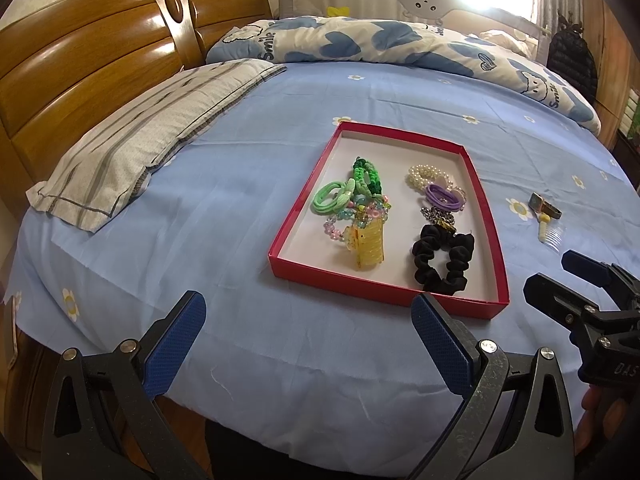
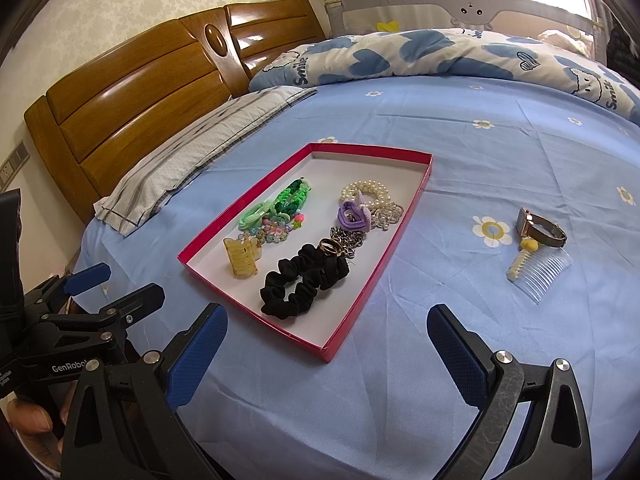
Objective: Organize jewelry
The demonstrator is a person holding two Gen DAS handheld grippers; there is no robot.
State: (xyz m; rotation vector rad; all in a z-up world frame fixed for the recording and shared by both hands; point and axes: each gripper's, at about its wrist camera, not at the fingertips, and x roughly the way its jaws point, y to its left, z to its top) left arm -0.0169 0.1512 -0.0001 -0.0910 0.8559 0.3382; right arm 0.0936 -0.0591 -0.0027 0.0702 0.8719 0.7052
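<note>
A shallow red tray (image 1: 298, 220) (image 2: 240, 202) lies on the blue bedsheet. Inside it are green hair ties (image 1: 348, 190) (image 2: 276, 204), a yellow claw clip (image 1: 370, 246) (image 2: 240, 258), a black scrunchie (image 1: 444, 258) (image 2: 304, 280), a pearl bracelet (image 1: 424, 174) (image 2: 366, 192), a purple tie (image 1: 444, 198) (image 2: 352, 214) and a gold ring (image 2: 330, 246). Outside the tray, to its right, lie a wristwatch (image 1: 544, 206) (image 2: 540, 230) and a clear comb (image 1: 550, 234) (image 2: 538, 274). My left gripper (image 1: 308, 336) (image 2: 114, 282) hangs open before the tray's near edge. My right gripper (image 2: 328, 340) (image 1: 548, 272) is open too, near the tray's right corner. Neither holds anything.
A striped pillow (image 1: 148, 136) (image 2: 196, 148) lies left against the wooden headboard (image 1: 88, 64) (image 2: 132, 80). A rumpled blue-and-white quilt (image 1: 380, 44) (image 2: 440, 54) runs along the far side. A hand (image 2: 32, 420) grips the left tool.
</note>
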